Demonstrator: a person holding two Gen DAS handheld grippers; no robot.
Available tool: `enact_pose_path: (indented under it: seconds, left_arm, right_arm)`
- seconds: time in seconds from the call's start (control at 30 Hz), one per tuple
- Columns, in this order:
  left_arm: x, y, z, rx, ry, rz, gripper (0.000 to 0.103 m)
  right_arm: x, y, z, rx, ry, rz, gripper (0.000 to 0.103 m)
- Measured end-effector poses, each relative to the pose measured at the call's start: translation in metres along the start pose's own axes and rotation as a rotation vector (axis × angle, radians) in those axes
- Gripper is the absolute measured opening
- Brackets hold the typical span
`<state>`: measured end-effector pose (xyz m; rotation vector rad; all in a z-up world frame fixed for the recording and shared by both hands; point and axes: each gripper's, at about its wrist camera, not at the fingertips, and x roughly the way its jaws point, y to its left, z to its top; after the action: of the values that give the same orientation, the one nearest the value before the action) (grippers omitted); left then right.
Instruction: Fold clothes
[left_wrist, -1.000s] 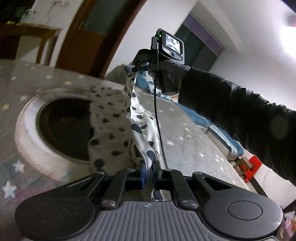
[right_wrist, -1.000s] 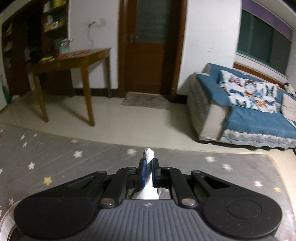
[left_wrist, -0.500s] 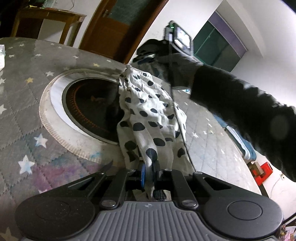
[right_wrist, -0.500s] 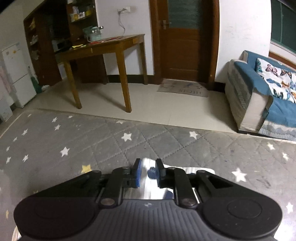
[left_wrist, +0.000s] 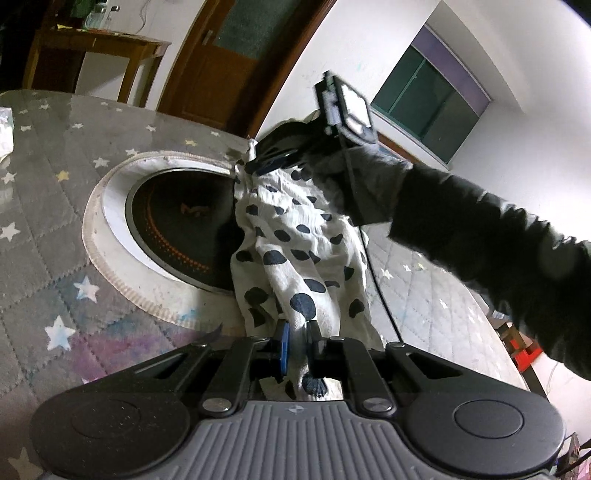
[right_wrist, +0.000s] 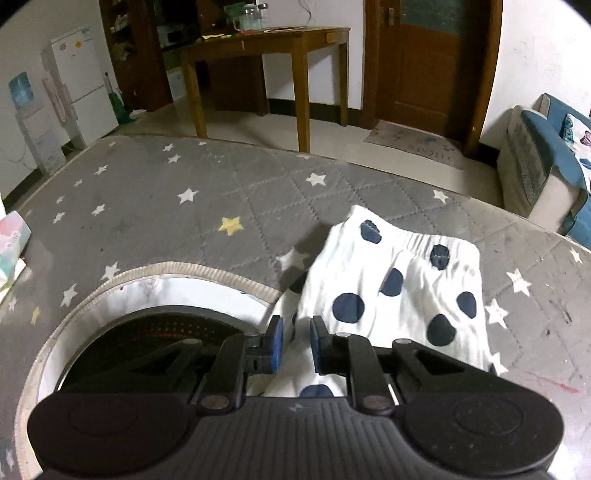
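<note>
A white garment with dark blue dots (left_wrist: 295, 251) lies on the grey star-patterned table cover (left_wrist: 44, 206), stretched between both grippers. My left gripper (left_wrist: 297, 341) is shut on its near end. My right gripper (left_wrist: 271, 162) shows at the far end in the left wrist view, low over the cloth. In the right wrist view my right gripper (right_wrist: 294, 341) has its jaws parted around a fold of the garment (right_wrist: 399, 288), whose elastic edge lies flat ahead of it.
A round black cooktop with a white ring (left_wrist: 177, 218) is set in the table beside the garment, also in the right wrist view (right_wrist: 147, 332). A wooden table (right_wrist: 266, 48), door, blue sofa (right_wrist: 554, 155) and fridge stand around. A tissue pack (right_wrist: 11, 236) lies at left.
The right gripper has come down from held high to the table and its jaws have parted. The garment has gone from hanging to lying spread on the cover.
</note>
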<state>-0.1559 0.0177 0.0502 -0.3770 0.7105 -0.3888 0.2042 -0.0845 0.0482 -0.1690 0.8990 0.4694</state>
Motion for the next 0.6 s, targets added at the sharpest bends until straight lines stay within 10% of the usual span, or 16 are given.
enact_pose_path:
  seconds: [0.6]
  left_arm:
    - [-0.015,-0.002,0.001,0.023,-0.041,0.013,0.009]
  right_arm:
    - [0.007,-0.007,0.011,0.117,-0.060,0.045,0.002]
